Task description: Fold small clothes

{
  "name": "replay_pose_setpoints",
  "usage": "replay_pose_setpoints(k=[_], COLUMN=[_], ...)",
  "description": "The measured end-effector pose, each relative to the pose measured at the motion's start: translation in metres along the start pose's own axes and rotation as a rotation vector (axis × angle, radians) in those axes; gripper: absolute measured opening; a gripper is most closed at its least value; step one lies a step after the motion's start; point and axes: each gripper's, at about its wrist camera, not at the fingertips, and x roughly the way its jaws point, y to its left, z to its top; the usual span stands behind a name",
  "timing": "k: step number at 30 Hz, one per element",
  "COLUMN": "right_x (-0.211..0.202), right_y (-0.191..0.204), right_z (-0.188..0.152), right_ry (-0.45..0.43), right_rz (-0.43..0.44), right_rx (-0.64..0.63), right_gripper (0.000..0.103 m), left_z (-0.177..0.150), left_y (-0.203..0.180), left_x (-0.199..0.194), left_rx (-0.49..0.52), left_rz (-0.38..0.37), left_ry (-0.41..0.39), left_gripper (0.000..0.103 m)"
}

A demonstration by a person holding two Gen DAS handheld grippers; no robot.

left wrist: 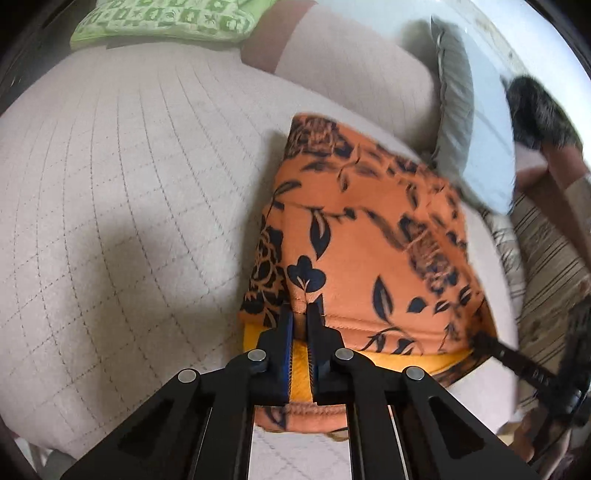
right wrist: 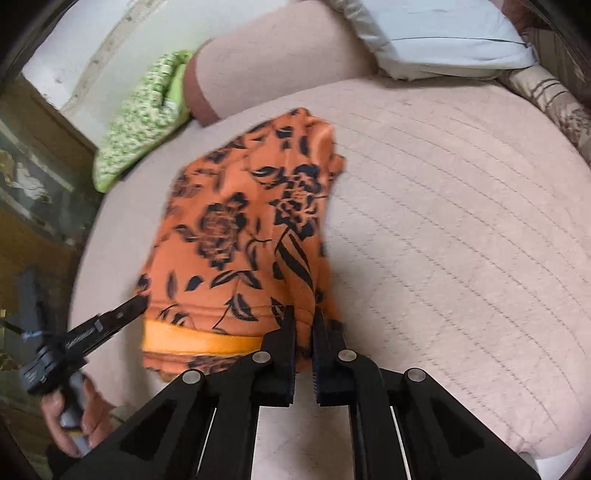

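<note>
From the left wrist view, the left gripper (left wrist: 300, 314) points steeply down, its jaws drawn close and pinching the near hem of the orange garment with a black floral print (left wrist: 354, 236). A yellow band (left wrist: 406, 360) shows along that near edge under the orange cloth. The garment lies on the pale beige quilted mattress (left wrist: 122, 177). At the right edge the right gripper (left wrist: 491, 349), black and blurred, meets the garment's near right corner. A green patterned cloth (left wrist: 166, 22) sits at the far end of the bed, and a grey-white pillow (left wrist: 476, 122) lies to the right.

From the right wrist view, the right gripper (right wrist: 303, 317) also tilts steeply down, jaws narrow and clamped on the garment's (right wrist: 236, 229) near hem. The left gripper (right wrist: 138, 304) reaches in from the lower left to the other near corner, with a hand (right wrist: 79, 417) wrapped around its handle. No writing is legible in either view.
</note>
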Motion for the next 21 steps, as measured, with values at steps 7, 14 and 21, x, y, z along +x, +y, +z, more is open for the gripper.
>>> replay_pose_setpoints(k=[7, 14, 21], right_x=[0.035, 0.028, 0.006], right_y=[-0.006, -0.003, -0.008], right_z=[-0.01, -0.012, -0.017], right_ry=[0.051, 0.039, 0.018], right_rz=[-0.047, -0.006, 0.087], right_rx=[-0.002, -0.022, -0.039], right_gripper=[0.006, 0.014, 0.033], left_z=[-0.01, -0.027, -0.046], left_y=[-0.011, -0.005, -0.002], left_x=[-0.004, -0.035, -0.058], left_rx=[0.083, 0.093, 0.205], left_rz=[0.07, 0.027, 0.099], left_ry=[-0.039, -0.09, -0.133], left_gripper=[0.008, 0.029, 0.039])
